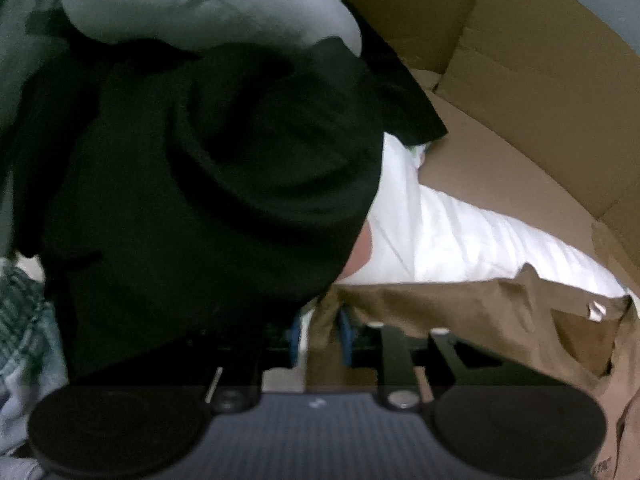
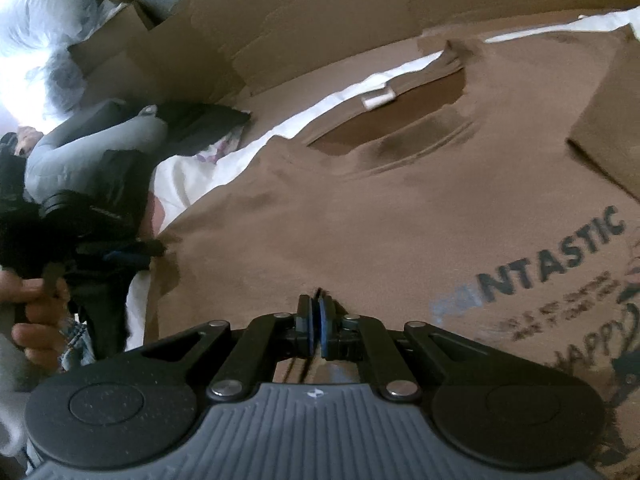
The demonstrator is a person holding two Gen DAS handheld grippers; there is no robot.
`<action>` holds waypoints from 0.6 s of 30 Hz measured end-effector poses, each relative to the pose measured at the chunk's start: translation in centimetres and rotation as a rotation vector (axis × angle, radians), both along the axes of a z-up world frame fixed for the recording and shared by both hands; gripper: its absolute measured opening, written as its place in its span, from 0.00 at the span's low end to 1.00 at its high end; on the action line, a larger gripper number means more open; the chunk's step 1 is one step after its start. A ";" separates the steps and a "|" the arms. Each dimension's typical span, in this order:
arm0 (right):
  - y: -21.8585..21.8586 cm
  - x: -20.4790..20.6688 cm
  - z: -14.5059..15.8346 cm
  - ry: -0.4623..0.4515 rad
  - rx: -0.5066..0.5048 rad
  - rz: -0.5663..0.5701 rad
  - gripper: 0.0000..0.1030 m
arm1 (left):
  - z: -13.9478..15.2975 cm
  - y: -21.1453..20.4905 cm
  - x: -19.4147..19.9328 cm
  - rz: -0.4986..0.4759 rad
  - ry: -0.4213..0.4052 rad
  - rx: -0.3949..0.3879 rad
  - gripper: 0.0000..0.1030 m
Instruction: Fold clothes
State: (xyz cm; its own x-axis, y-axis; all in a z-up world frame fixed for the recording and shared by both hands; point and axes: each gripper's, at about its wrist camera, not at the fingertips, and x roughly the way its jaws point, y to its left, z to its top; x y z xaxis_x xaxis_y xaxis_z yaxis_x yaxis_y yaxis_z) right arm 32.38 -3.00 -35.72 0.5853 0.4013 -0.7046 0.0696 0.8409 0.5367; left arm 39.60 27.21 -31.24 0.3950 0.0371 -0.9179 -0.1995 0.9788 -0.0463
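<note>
We see a brown shirt (image 2: 400, 208) spread flat ahead of both tongs. The right tongs (image 2: 317, 322) are clenched, pinching a fold of the shirt. The left tongs (image 1: 320, 334) straddle the shirt's edge (image 1: 460, 312); their grip is unclear.

The right gripper (image 2: 316, 322) points steeply downward, its blue-padded jaws pressed together. At nine o'clock in the right wrist view, the left gripper (image 2: 154, 247) is gripped by a bare hand (image 2: 34, 312). In the left wrist view its jaws stand slightly parted, cloth between them.
</note>
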 end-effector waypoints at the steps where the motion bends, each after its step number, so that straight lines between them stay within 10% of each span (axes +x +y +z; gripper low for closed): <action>1: -0.1 -0.3 0.1 -0.005 -0.004 0.002 0.02 | 0.3 0.1 -0.5 -0.001 -0.003 0.004 0.31; 18: -0.7 -4.6 -0.4 0.025 0.224 0.068 0.03 | 0.5 1.2 -12.9 0.015 0.004 -0.083 0.31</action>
State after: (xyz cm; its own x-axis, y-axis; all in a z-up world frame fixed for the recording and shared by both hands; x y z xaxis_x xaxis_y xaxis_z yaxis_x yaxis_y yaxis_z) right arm 27.74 -3.72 -36.08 0.5352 0.5873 -0.6072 0.0326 0.7039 0.7096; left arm 26.74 28.41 -30.77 0.3916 -0.0334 -0.9195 -0.2148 0.9684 -0.1267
